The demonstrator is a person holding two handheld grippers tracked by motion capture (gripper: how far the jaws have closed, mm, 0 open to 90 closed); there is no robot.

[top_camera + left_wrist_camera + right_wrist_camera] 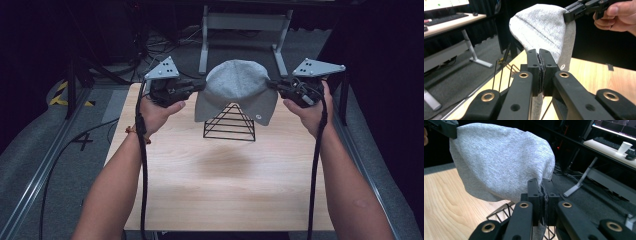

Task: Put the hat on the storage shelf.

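A grey knit beanie (236, 85) hangs stretched between both grippers, above a black wire pyramid stand (230, 124) on the wooden table (220, 185). My left gripper (199, 86) is shut on the beanie's left edge, and grey fabric (539, 75) shows pinched between its jaws. At the beanie's right edge my right gripper (274, 85) is shut too, with cloth (543, 202) caught between its jaws. The beanie's lower hem drapes over the top of the stand; whether it rests on the stand's tip I cannot tell. A small round logo (258, 117) shows on the hem.
The light wooden table has bare room in front of the stand. A grey desk frame (245, 30) stands behind the table, with cables on the floor at left. A desk with a keyboard and a white cup (624, 147) is off to the side.
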